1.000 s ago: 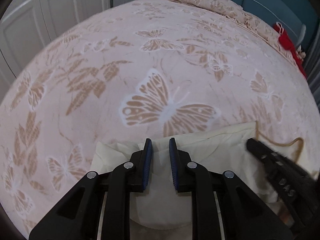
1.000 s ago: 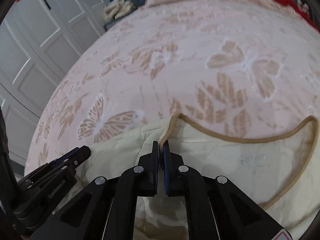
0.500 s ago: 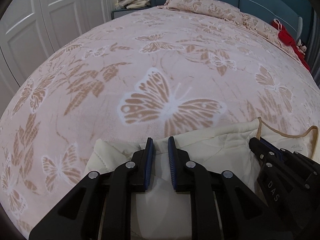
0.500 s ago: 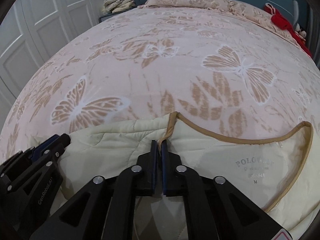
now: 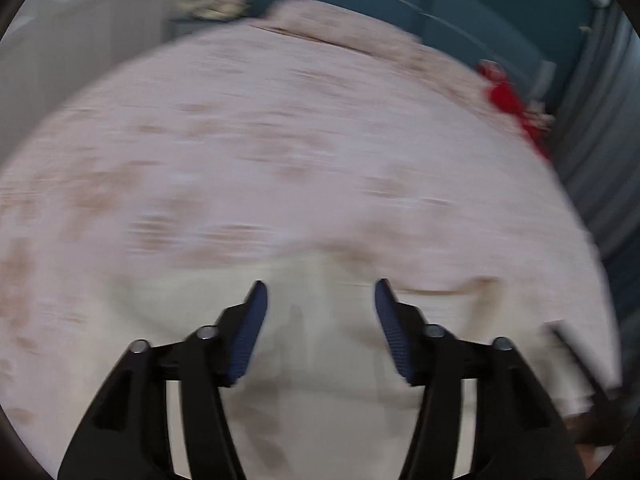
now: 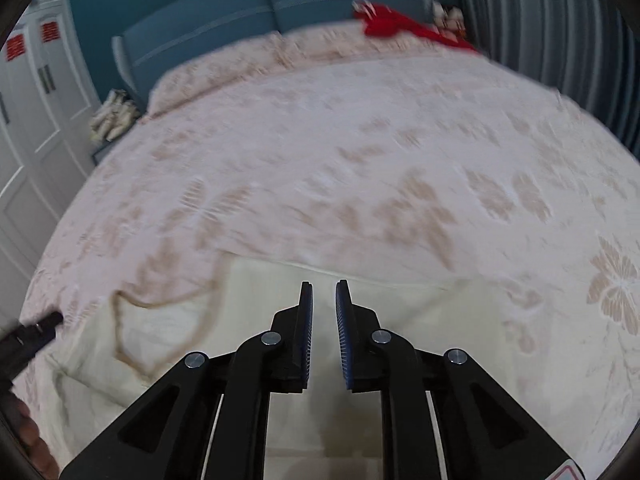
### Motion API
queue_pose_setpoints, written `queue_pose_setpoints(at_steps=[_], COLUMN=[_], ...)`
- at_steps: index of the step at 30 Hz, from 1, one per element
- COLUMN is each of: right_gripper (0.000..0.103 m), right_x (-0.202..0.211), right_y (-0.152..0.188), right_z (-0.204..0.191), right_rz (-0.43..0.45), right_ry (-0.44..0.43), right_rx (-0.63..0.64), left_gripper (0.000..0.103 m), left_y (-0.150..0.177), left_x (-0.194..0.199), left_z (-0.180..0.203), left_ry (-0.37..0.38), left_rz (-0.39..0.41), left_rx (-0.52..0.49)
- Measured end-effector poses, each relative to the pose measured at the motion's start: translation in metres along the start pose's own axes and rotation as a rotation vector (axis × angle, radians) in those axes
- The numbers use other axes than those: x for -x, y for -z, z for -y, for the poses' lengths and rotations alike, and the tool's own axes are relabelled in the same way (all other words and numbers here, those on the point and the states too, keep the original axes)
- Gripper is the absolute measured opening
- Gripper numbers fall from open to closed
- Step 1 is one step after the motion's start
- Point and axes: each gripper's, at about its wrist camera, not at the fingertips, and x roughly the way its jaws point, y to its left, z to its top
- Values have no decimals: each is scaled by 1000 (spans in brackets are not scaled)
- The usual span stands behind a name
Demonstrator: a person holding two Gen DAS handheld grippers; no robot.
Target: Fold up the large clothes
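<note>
A cream garment with tan trim lies on the bed, low in the left wrist view [image 5: 320, 340] and in the right wrist view [image 6: 256, 320]. Its tan neckline [image 6: 160, 320] shows at the left of the right wrist view. My left gripper [image 5: 318, 292] is open wide above the cloth and holds nothing. My right gripper [image 6: 324, 292] is open a little above the cloth's far edge and holds nothing. The left gripper's tip [image 6: 36, 330] shows at the left edge of the right wrist view. Both views are blurred by motion.
The bed [image 6: 360, 152] has a pink cover with butterfly print. Pillows [image 6: 248, 60] and a red item [image 6: 392, 24] lie at the blue headboard [image 6: 240, 12]. White wardrobe doors [image 6: 32, 120] stand at the left, a grey curtain [image 6: 540, 32] at the right.
Both grippers have let go of the garment and opened, the left one wide. Both have lifted and pulled back. The garment now lies flat on the bed.
</note>
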Motion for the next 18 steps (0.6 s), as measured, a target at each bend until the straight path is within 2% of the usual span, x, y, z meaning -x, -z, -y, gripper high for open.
queue_pose_setpoints(at_steps=[1, 4, 7, 11, 12, 13, 14, 15, 18], right_gripper=[15, 15, 15, 15, 15, 15, 14, 14, 13], right_x=[-4, -17, -24, -35, -37, -38, -38, -38, -36], right_y=[-1, 1, 4, 8, 9, 10, 11, 12, 11], right_z=[10, 29, 29, 19, 18, 19, 21, 22, 24], right_rz=[-20, -70, -91, -105, -103, -100, -99, -99, -91], right_ry=[-9, -59, -89, -86, -85, -86, -89, -90, -97], right_rx=[-18, -55, -37, 8, 13, 14, 9, 5, -5], left_gripper=[55, 55, 55, 52, 49, 30, 1, 0, 0], left_y=[-1, 0, 8, 22, 24, 25, 27, 27, 22], left_x=[-9, -41, -79, -111, -113, -115, -118, -120, -102], left_z=[23, 74, 107, 120, 120, 121, 124, 125, 126], left_ry=[42, 101, 42, 3, -5, -8, 5, 4, -17], left_rz=[-27, -120, -174, -230, -227, -222, -232, -238, -144], left_rx=[-9, -65, -101, -103, -108, -116, -136, -146, -163])
